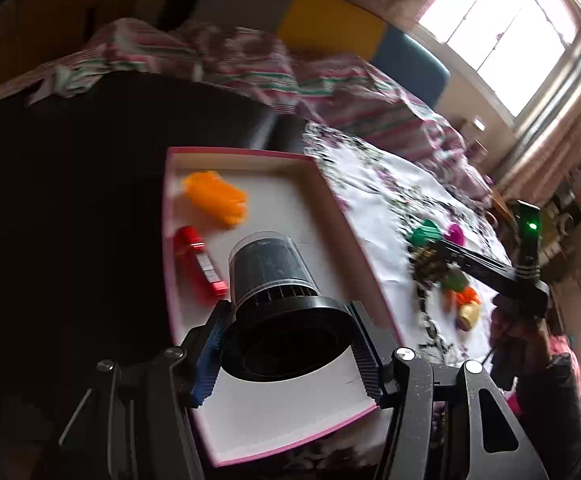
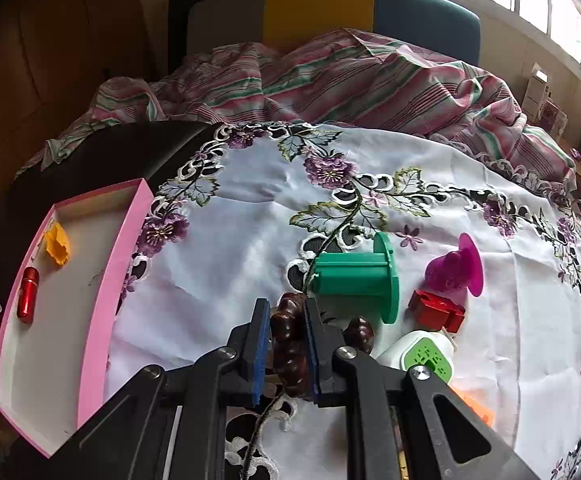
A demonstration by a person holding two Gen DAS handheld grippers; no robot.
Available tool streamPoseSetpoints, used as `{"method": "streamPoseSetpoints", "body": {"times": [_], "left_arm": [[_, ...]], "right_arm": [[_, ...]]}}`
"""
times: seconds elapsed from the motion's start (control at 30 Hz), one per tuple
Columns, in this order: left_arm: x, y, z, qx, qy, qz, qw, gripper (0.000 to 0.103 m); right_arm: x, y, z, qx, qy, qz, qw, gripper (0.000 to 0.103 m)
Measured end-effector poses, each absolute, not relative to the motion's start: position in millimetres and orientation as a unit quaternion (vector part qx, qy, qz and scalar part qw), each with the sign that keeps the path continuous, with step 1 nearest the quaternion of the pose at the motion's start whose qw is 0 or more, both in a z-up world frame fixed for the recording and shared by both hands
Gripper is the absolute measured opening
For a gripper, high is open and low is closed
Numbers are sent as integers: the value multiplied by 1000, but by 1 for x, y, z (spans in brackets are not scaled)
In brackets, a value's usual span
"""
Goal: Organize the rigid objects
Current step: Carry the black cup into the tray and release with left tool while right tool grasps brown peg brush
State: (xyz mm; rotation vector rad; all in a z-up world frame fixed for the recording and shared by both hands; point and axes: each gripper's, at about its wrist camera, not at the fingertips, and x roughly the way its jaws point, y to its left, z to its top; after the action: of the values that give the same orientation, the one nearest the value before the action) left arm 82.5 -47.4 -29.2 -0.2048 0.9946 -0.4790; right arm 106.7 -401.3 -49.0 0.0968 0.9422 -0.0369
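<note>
Black cylindrical filter-like part with clear cap [image 1: 274, 276] clamped at its wide ribbed base between the left gripper [image 1: 286, 350] pads, held above the near half of the pink tray [image 1: 170, 264]. Inside tray: orange ridged piece [image 1: 215, 197] toward far end, red capsule-shaped item [image 1: 199, 261] along left wall, both lying flat. Right of tray, on the embroidered white tablecloth [image 2: 250, 248]: right gripper [image 2: 288, 334] closed on a dark brown bead bracelet [image 2: 286, 336], one loose section of beads just right of the fingers. Beyond that, further from tray: green spool [image 2: 354, 276] on its side, then magenta flanged piece [image 2: 456, 266], red block [image 2: 436, 310] just below it, white plug with green face [image 2: 422, 354] nearest the gripper body. Orange item at right gripper's lower right, mostly hidden. Striped pink-green bedding [image 2: 330, 76] bunched past the cloth's far edge. Left wrist view motion-blurred; small items there hard to resolve.
</note>
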Motion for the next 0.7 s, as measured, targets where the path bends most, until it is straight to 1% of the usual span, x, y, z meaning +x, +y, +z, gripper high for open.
{"method": "streamPoseSetpoints", "body": {"times": [0.13,0.17,0.2,0.23,0.27,0.3,0.33,0.4,0.47,0.5,0.57,0.7], "left_arm": [[78,-37,-31,-97,468,-216,851,58],[77,-37,-31,-97,468,-217,851,58],[76,-37,-32,-98,469,-218,850,58],[76,-38,-32,-97,470,-221,849,58],[74,-39,-32,-95,470,-223,849,58],[73,-40,-32,-94,470,-225,848,58],[73,-43,-32,-92,470,-229,848,58],[72,-46,-33,-88,470,-235,846,58],[71,-48,-34,-87,473,-240,843,58],[71,-49,-35,-88,475,-242,842,58],[72,-49,-37,-88,478,-244,839,58],[73,-49,-40,-91,482,-244,837,58]], "right_arm": [[106,-412,-49,78,456,-8,886,16],[107,-418,-51,98,462,-5,882,22],[107,-423,-53,113,464,-7,878,31],[107,-427,-53,121,465,-12,877,36],[107,-430,-54,126,465,-14,876,43],[107,-432,-54,130,465,-17,876,47],[107,-434,-55,133,464,-19,875,49],[108,-437,-56,138,465,-20,874,62],[110,-436,-58,132,469,-16,873,64],[110,-434,-59,126,472,-17,872,69],[112,-432,-63,117,479,-17,870,73],[118,-433,-69,106,482,-30,869,73]]}}
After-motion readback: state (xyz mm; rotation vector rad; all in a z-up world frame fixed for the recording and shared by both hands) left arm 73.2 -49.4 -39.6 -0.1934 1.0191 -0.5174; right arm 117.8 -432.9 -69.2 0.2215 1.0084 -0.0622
